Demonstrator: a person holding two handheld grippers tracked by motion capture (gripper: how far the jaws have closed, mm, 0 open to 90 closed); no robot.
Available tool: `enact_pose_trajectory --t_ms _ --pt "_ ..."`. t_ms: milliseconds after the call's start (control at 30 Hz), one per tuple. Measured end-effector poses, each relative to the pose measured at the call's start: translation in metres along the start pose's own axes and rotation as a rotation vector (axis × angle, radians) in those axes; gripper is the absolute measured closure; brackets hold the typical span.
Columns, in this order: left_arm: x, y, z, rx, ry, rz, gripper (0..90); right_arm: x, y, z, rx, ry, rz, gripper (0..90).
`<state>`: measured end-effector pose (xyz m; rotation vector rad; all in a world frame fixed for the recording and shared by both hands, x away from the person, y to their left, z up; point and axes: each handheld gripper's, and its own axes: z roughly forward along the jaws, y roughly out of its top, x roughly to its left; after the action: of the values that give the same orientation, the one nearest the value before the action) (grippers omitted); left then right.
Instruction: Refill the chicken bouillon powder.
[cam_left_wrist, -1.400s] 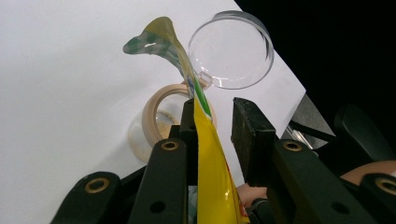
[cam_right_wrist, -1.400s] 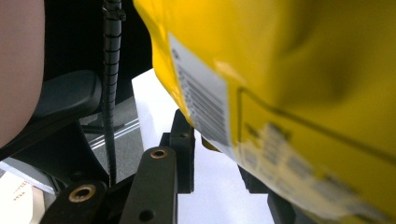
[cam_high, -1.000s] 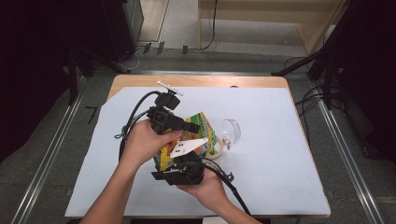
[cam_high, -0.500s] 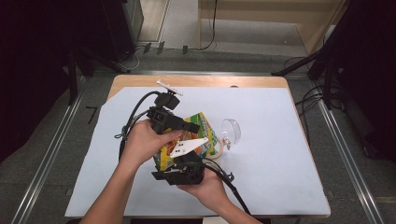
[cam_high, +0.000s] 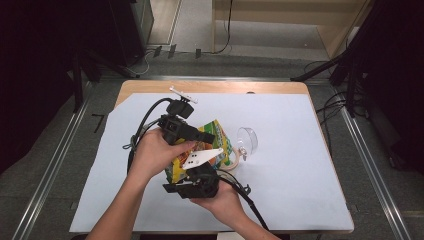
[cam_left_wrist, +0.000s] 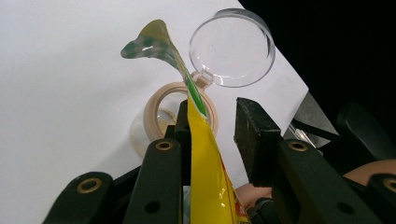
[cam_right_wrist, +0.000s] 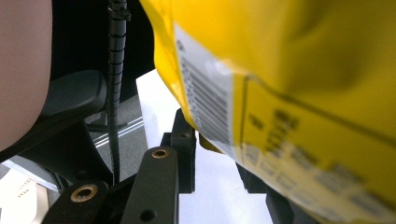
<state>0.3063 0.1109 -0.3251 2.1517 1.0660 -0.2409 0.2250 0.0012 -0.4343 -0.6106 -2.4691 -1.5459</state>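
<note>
Two hand-held grippers: both meet at one yellow bag (cam_high: 200, 150) held above the middle of the bench (cam_high: 300, 150).
Left hand-held gripper (cam_left_wrist: 219, 135): jaws spread; the bag's thin edge runs up between them, lying against the left jaw, well clear of the right one.
Right hand-held gripper (cam_right_wrist: 215, 154): comes at the bag from the person's side; the bag's barcode corner hangs in front of its jaws, and whether the pads press on it I cannot tell.
Bag: yellow with a green and white top seam (cam_left_wrist: 154, 42), held edge-on in the left gripper view, its top corner curled over.
Jar (cam_left_wrist: 180, 112): clear, with a tan rim, standing on the white sheet just beyond the bag.
Lid (cam_high: 248, 140): clear and round, tipped open at the jar's far side and joined to its rim.
Hands: left hand (cam_high: 155, 152) and right hand (cam_high: 222, 200) each wrap a gripper body.
</note>
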Motion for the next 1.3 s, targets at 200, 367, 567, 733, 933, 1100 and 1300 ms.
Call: enact_pose_trajectory --t_ms 200,367,567,733,933,1100,1300 --pt "0.008 0.000 0.001 0.002 -0.019 -0.017 71.5 0.000 0.000 -0.001 0.008 0.005 0.006 72.2" --pt "0.016 0.000 -0.001 -0.003 -0.031 -0.049 70.8 0.002 0.004 -0.003 0.006 0.009 0.001 72.1" --pt "0.017 0.000 -0.001 -0.001 -0.034 -0.048 70.2 0.002 0.004 -0.004 0.008 0.006 -0.003 71.9" --pt "0.017 -0.001 0.000 -0.006 -0.035 -0.053 69.8 0.001 0.004 -0.004 0.009 0.004 -0.007 71.9" --pt "0.017 -0.001 -0.001 -0.003 -0.042 -0.050 67.9 0.002 0.003 -0.004 0.010 -0.001 -0.011 71.8" --pt "0.018 -0.001 0.000 -0.006 -0.050 -0.059 68.3 0.002 0.004 -0.004 0.011 0.001 -0.011 71.8" --pt "0.019 -0.001 -0.002 -0.013 -0.055 -0.069 68.1 0.005 0.006 -0.006 0.013 -0.002 -0.016 71.7"
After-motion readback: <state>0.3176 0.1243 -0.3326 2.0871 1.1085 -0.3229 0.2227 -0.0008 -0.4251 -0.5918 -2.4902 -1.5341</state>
